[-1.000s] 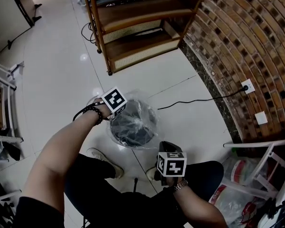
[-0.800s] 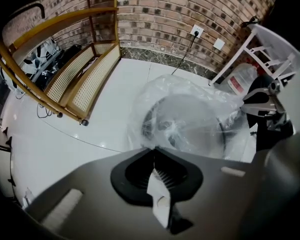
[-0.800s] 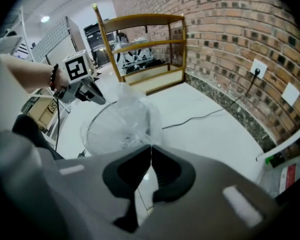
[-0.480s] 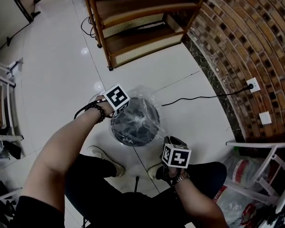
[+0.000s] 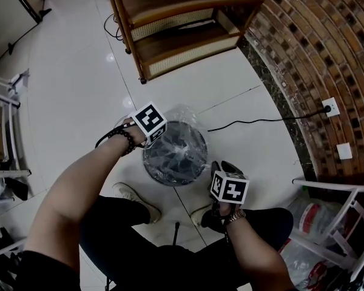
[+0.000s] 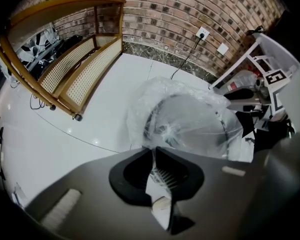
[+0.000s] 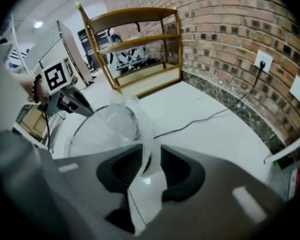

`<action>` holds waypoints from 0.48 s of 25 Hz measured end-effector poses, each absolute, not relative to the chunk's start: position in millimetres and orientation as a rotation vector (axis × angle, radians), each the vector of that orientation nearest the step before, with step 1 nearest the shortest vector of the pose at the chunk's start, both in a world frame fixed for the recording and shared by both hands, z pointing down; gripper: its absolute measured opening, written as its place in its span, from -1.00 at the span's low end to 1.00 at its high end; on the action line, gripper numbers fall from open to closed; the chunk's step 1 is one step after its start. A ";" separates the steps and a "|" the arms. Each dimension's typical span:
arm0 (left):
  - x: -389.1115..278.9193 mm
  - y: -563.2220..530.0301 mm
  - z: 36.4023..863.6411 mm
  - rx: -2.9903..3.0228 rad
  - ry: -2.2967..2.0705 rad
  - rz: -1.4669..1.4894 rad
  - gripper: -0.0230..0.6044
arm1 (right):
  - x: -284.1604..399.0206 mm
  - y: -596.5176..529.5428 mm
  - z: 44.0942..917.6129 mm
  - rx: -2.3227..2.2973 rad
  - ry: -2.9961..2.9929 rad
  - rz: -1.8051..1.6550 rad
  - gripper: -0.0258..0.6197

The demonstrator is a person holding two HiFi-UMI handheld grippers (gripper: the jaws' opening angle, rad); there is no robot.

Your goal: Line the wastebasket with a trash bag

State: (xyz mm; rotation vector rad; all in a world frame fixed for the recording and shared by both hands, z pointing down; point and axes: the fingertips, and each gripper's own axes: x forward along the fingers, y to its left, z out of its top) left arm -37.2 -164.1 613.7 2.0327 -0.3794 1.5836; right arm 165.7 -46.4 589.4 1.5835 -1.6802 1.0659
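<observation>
Two changes: the right gripper (image 7: pixel 149 164), at the near-right rim of the wastebasket (image 5: pixel 155 173), has come closer. Its jaws have just been opening, with clear trash bag (image 5: pixel 173 153) film slack between them. The left gripper (image 6: pixel 154 156), at the far-left rim, pinches the film tight. The hem looks nearly seated. Crinkly, glossy plastic drapes the round dark basket, with shiny white tiles (image 5: pixel 67 83) around it.

Glossy white tile floor (image 5: pixel 67 83), wooden shelf unit (image 5: pixel 188 38) at top centre, brick wall (image 5: pixel 315 35) at right with socket (image 5: pixel 331 107) and black cable (image 5: pixel 255 122), white frame (image 5: pixel 333 187) lower right.
</observation>
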 end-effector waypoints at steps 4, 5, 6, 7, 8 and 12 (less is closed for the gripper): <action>-35.6 -156.3 604.5 2.035 -0.356 1.554 -0.75 | 147.6 -67.4 575.4 1.507 -1.787 0.932 -0.45; -35.7 -154.1 602.8 2.033 -0.353 1.550 -0.72 | 142.3 -71.4 574.4 1.475 -1.802 0.895 -0.43; -36.5 -151.8 602.0 2.027 -0.350 1.551 -0.68 | 137.4 -75.3 574.3 1.444 -1.812 0.856 -0.40; -37.7 -149.4 602.0 2.020 -0.348 1.555 -0.64 | 134.2 -79.4 574.8 1.419 -1.816 0.819 -0.40; -39.1 -146.9 602.6 2.011 -0.346 1.558 -0.59 | 133.6 -83.7 575.6 1.409 -1.814 0.791 -0.40; -44.2 -136.7 606.3 1.970 -0.345 1.519 -0.56 | 156.4 -93.3 579.4 1.498 -1.757 0.877 -0.40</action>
